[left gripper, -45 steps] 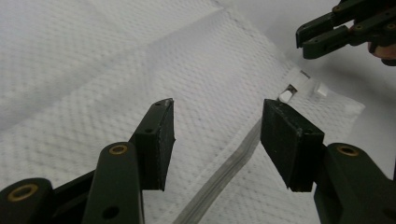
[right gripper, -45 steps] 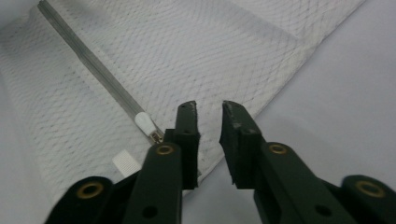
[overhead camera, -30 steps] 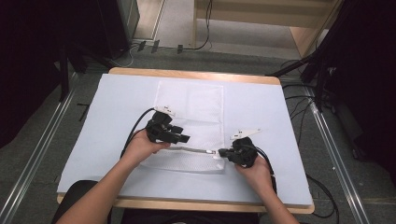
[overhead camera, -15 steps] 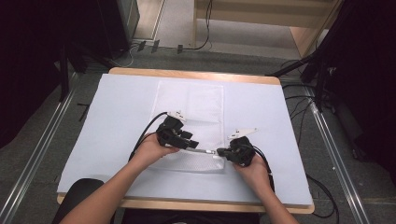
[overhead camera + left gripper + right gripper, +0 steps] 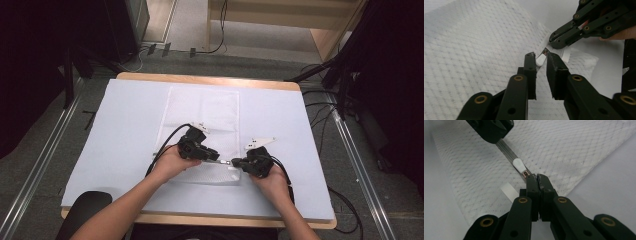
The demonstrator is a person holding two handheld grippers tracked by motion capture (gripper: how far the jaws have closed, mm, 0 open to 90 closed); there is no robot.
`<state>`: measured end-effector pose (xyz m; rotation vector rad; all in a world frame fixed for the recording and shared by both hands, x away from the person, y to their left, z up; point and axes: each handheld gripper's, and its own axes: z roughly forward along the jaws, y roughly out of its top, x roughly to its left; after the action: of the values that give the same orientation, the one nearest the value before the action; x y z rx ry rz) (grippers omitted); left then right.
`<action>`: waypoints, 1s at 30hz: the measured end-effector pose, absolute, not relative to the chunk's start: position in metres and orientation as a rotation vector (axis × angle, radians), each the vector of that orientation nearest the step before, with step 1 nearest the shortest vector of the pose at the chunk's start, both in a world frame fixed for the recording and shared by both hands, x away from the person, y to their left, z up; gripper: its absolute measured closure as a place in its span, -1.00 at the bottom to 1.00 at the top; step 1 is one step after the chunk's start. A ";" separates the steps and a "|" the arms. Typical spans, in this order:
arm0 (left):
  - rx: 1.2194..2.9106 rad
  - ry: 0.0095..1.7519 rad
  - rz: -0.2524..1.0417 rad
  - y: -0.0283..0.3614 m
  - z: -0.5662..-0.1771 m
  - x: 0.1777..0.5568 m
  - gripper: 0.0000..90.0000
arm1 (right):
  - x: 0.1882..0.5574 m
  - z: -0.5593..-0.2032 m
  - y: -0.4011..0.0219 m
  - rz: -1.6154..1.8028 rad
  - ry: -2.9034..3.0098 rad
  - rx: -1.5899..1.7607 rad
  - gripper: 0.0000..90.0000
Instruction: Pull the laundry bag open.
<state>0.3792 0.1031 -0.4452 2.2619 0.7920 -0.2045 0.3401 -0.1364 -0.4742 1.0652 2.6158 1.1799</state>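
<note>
Bearing no readable writing, the mesh bag lies flat.

Item under inspection: a white mesh laundry bag with a diamond-pattern weave, lying flat on the pale surface, long axis running away from the person, near end closest to the front edge. It appears empty and slightly rumpled at the near corner. A zipper runs along the near end (grey tape, fine teeth). The white plastic zipper pull hangs from a small copper-coloured slider and sits toward the right portion of that end. A short white ribbed fabric tab projects from the bag's edge just beside the slider, lying flat on the surface.
</note>
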 end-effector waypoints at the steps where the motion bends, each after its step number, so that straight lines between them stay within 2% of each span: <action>1: 2.262 0.796 -0.209 0.101 -0.447 0.379 0.81 | 0.340 -0.474 -0.136 1.182 2.614 1.055 0.99; 6: 2.275 0.812 -0.219 0.092 -0.454 0.381 0.82 | 0.340 -0.475 -0.136 1.181 2.615 1.037 0.99; 14: 2.244 0.856 -0.308 0.085 -0.464 0.384 0.78 | 0.339 -0.474 -0.135 1.164 2.619 1.039 0.99; 25: 2.262 0.846 -0.321 0.083 -0.464 0.382 0.74 | 0.339 -0.474 -0.135 1.163 2.619 1.037 0.99; 30: 2.259 0.842 -0.324 0.079 -0.467 0.381 0.82 | 0.339 -0.474 -0.135 1.163 2.617 1.032 0.99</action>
<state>0.3806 0.0792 -0.4665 2.2587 0.8422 -0.3242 0.3386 -0.1347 -0.4735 1.0322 2.6173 1.1630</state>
